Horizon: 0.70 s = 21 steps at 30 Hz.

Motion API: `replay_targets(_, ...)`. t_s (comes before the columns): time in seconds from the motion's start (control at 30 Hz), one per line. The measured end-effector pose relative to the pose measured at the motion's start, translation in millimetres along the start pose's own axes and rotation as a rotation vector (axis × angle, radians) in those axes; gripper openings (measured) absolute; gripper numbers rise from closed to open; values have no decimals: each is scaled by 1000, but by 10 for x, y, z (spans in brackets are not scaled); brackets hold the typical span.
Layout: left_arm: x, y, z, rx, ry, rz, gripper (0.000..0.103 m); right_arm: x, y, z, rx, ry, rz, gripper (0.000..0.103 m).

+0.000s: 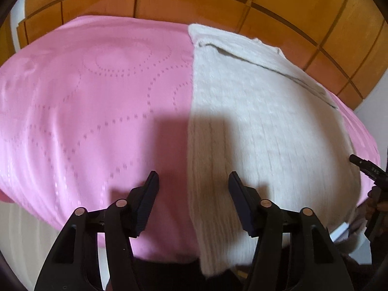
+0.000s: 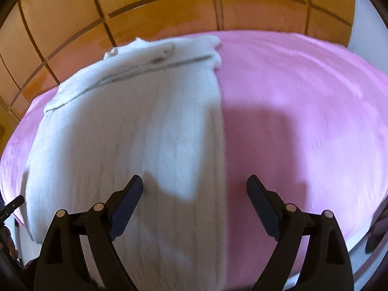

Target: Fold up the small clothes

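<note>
Left wrist view shows my left claw (image 1: 194,186) spread wide and holding nothing, hovering above the near part of the white knitted garment (image 1: 262,126). One finger hangs over the pink cover (image 1: 84,101), the other over the knit, so the garment's long straight edge runs between them. At the right rim of that view I can see the tip of my right claw (image 1: 361,166) by the garment's other side.

From the right wrist, my right claw (image 2: 194,191) is likewise spread and empty, straddling the opposite long edge of the same garment (image 2: 126,126); the picture is smeared, so fine detail is lost.

The garment lies flat on the pink cover (image 2: 303,101) as a long narrow strip, running from the near edge of the surface, where its end seems to droop over, up toward the far edge beside the tiled floor (image 1: 194,2). Both long sides look straight and tidy, and at the far end I see layered cloth with dark seam lines (image 1: 274,66), which I take to be parts already turned inward.

My judgement: the lengthwise folding is done, and the crosswise fold, bringing one end over the other, is left. Neither claw has gripped anything yet.
</note>
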<state>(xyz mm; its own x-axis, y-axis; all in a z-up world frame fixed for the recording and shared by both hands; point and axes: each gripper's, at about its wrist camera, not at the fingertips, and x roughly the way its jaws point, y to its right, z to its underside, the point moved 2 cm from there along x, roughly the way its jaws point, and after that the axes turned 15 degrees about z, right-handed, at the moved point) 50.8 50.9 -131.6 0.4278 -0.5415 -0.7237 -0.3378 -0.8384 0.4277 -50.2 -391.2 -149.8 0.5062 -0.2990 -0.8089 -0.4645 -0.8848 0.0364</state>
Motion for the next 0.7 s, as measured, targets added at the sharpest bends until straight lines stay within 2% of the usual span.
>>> replay_targets(0.07,-13,21,62,4,-17,23,46,-36,35,98,0,-21,-20,86)
replay_targets(0.17,-26,58,141,12,-35,56,38,-117,44,262,-15,-55,-45,73)
replay_targets(0.23,-24,81,183,14,-50,82,36,-165,26,359,-30,-74,-69,54)
replay_targets(0.27,-19,92,202,16,-56,89,29,-182,19,398,-36,-85,-78,49)
replay_targets(0.3,-10,110,225,25,-68,96,24,-195,12,424,-39,-97,-88,38)
replay_targets(0.33,-6,124,232,32,-75,103,9,-207,-4,446,-47,-116,-109,22)
replay_targets(0.37,-14,142,236,38,-77,114,6,-219,-20,449,-53,-138,-145,13)
replay_targets(0.43,-78,164,196,46,-63,168,5,-263,-31,394,-36,-157,-213,12)
replay_targets(0.63,-217,183,-230,1,38,312,5,-417,-54,11,53,-75,-364,12)
replay_targets(0.7,-187,160,-411,-20,64,337,5,-389,-59,-143,88,-57,-383,12)
